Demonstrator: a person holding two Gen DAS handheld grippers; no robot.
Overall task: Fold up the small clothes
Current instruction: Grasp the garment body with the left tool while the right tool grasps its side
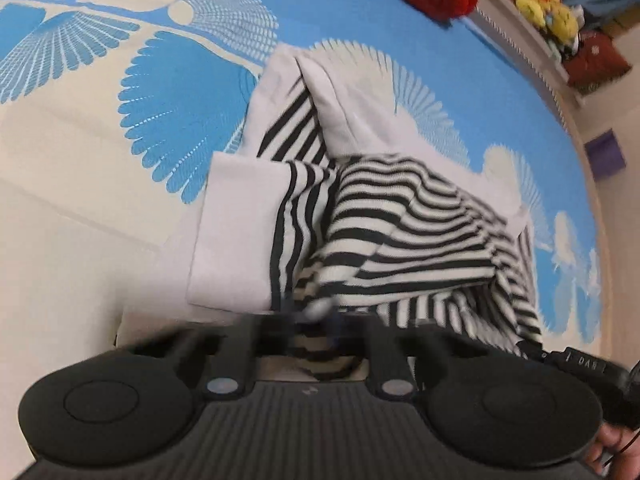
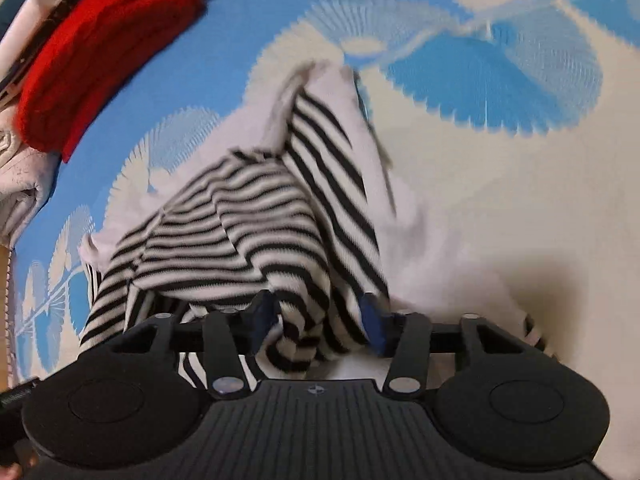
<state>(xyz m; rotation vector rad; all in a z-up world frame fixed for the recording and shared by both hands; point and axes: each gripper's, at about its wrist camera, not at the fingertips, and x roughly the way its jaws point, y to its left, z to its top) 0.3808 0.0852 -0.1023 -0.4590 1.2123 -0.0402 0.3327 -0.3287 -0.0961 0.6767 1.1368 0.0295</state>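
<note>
Only legible writing: white letters reading roughly "DAR" on a black part (image 1: 585,364) at the right edge of the left view, blurred, so not sure of them. The striped top (image 1: 400,220), black-and-white with plain white panels, lies crumpled in the middle of the blue bedsheet (image 1: 420,20) printed with cream fan shapes. Left gripper (image 1: 314,312): fingers closed tight, striped cloth bunched right at the tips and under the body; looks pinched, though motion blur hides the contact. Right gripper (image 2: 320,316): blue-padded fingers (image 2: 374,320) narrowly apart with a thick fold of the striped top (image 2: 256,216) filling the gap between them and draping over the crossbar, pads against the cloth. A folded red garment (image 2: 100,40) sits on a pile of pale clothes (image 2: 20,168) at the far edge of the sheet, well apart from the top. Yellow plush toys (image 1: 544,4) on a shelf beyond the bed. A bit of a hand (image 1: 612,448) shows at the lower right of the left view.
</note>
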